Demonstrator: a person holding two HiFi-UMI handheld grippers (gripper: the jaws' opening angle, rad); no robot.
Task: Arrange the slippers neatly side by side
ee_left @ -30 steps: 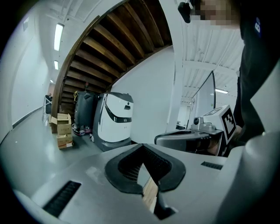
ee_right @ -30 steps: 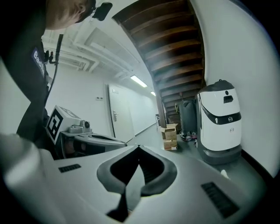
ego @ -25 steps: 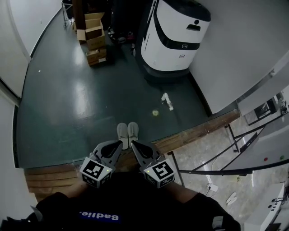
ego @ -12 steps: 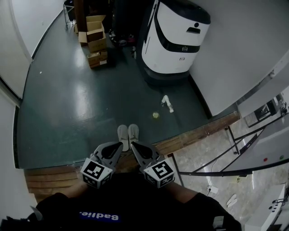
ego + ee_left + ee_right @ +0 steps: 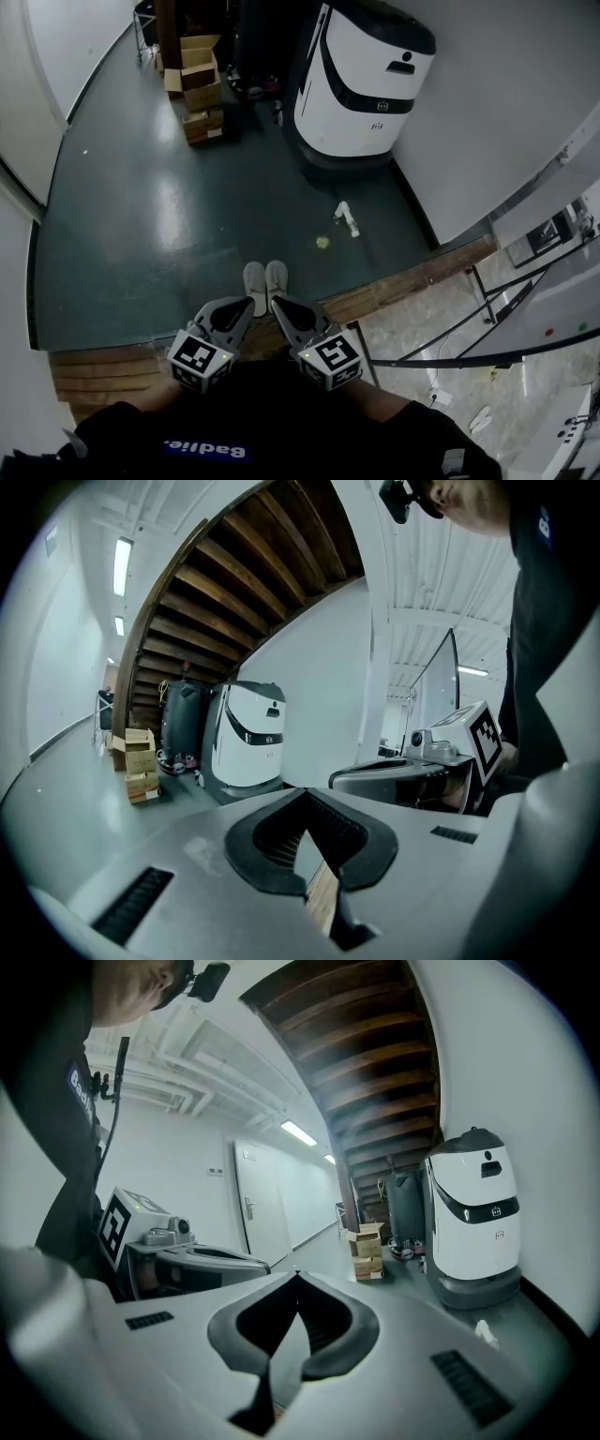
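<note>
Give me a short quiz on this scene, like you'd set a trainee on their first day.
1. True or false: the slippers lie far apart, pointing different ways.
2. The fingers of the right gripper are: A shut on a slipper; B shut with nothing between them; C wide open.
3. What large thing stands beyond the slippers, by the wall?

Key: 1 false, they lie side by side. 2 B. 3 the white machine.

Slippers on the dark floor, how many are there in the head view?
2. The left slipper lies on the dark floor just beyond the wooden step; the right slipper lies close beside it, pointing the same way. More could lie out of view.
</note>
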